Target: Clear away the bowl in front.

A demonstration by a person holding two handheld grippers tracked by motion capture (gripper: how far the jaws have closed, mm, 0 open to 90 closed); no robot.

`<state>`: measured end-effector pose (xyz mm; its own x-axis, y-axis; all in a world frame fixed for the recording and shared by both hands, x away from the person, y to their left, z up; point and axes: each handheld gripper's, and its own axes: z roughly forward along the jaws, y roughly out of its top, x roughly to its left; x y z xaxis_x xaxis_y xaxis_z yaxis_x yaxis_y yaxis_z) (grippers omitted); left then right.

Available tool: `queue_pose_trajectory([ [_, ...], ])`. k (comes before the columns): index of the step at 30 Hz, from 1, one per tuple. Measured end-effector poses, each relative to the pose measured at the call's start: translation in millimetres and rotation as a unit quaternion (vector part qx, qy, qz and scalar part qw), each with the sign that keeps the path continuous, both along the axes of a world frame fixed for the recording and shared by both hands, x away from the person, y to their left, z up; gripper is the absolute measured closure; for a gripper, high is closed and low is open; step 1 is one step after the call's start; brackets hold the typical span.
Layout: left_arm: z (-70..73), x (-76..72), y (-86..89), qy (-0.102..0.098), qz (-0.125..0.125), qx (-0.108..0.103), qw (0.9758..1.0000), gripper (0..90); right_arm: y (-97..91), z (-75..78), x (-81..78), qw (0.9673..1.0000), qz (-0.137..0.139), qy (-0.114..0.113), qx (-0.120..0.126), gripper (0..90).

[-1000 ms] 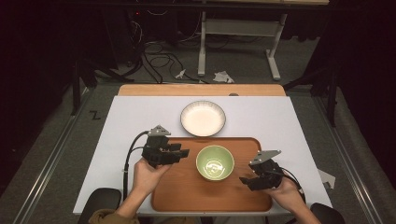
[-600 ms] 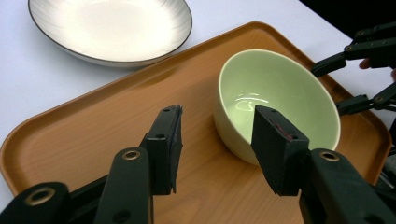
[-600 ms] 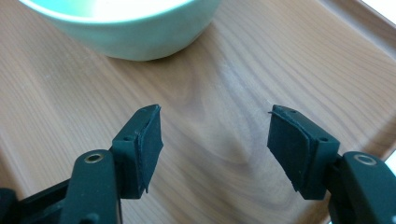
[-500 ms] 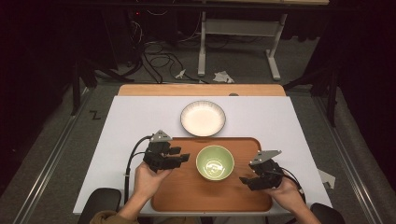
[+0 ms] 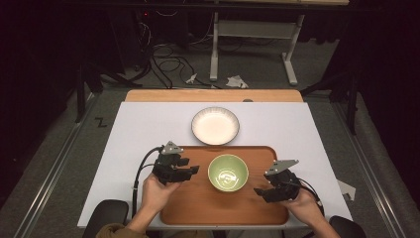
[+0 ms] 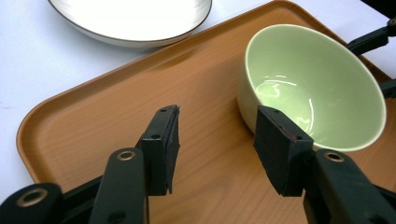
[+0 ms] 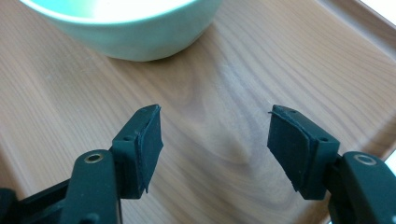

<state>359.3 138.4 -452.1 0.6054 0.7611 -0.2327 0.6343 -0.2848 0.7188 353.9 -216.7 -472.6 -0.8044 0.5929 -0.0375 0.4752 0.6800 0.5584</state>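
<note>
While both grippers wait | left gripper (image 5: pixel 190 171) jaws just opening, wide, empty | right gripper (image 5: pixel 261 191) agape, empty | green bowl (image 5: pixel 228 172) mid-tray (image 5: pixel 198 208), between them: glazed, likely slick, rigid, breakable; pinch rim wall | white plate (image 5: pixel 215 125) beyond.

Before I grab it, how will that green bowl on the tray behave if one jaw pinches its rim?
The green bowl looks glazed and glossy, so the pads may slip on its rim. It seems rigid ceramic, probably chipping if dropped. Its base looks narrower than its mouth, so a sideways push might tip it or slide it across the smooth wooden tray. The left hand-held gripper stands open beside it, its jaws having just been opening.
</note>
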Motion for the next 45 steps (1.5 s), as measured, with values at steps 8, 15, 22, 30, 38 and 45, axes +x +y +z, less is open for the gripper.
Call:
queue_pose_trajectory([
  [8, -6.8, 2.4, -0.2, 0.010, 0.004, 0.007, 0.9999, 49.2, 0.1, 0.1, -0.1, 1.0000, 0.000, 0.000, 0.000, 35.5],
  [15, -10.7, 3.6, -0.9, 0.014, 0.006, 0.014, 0.9998, 48.4, 0.3, 0.4, -0.5, 1.0000, -0.002, 0.001, 0.003, 35.5],
  [22, -13.5, 3.1, -3.9, 0.016, 0.004, 0.033, 0.9993, 47.5, -0.2, 0.0, 0.2, 1.0000, -0.004, 0.004, 0.000, 35.5],
  [30, -16.9, 3.6, -7.0, 0.026, 0.000, 0.043, 0.9987, 46.6, 0.1, 0.3, -0.4, 1.0000, -0.008, 0.005, 0.001, 35.5],
  [38, -18.3, 3.9, -8.5, 0.032, -0.004, 0.049, 0.9983, 45.9, -0.3, 0.3, 0.0, 1.0000, -0.004, 0.004, -0.001, 35.5],
  [45, -18.4, 4.0, -8.8, 0.034, -0.006, 0.051, 0.9981, 45.6, 0.1, 0.2, -0.4, 1.0000, -0.007, 0.006, 0.001, 35.5],
])
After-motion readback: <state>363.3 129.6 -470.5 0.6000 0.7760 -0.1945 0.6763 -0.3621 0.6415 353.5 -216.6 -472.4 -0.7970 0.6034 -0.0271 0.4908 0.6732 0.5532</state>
